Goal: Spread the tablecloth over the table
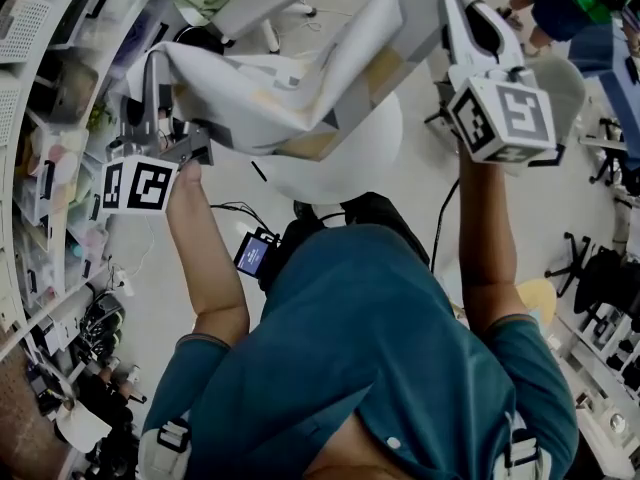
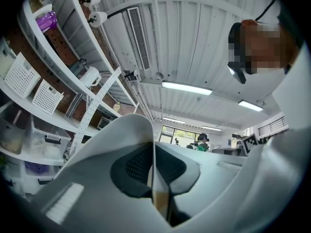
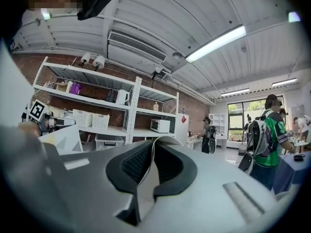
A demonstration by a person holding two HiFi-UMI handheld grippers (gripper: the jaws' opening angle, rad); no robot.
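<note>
Tablecloth (image 1: 300, 98), white with pale tan and grey patches, hangs in the air between two grippers, above a round white bench (image 1: 335, 180). Whether it touches the bench cannot be told.

At the far left of the head view, white shelving (image 1: 45, 118) loaded with bins runs along the wall. Just beside it, the left gripper (image 1: 152, 68) points away from the person, with its marker cube close to the hand. In the left gripper view its jaws are closed on a thin fold of the tablecloth, pinched between the dark pads (image 2: 131, 171). More cloth rises along the right edge of that view.

In the middle, the cloth sags in loose folds over the bench. Nearer the camera are the person's teal shirt (image 1: 380, 368) and a small device with a lit blue screen (image 1: 257, 255) at the waist.

On the right, the right gripper (image 1: 455, 13) holds the other end of the cloth. In the right gripper view its jaws are likewise clamped on a fold of cloth between the pads (image 3: 131, 166). Beyond them a bystander in a green top (image 3: 266, 140) stands near a window.
</note>
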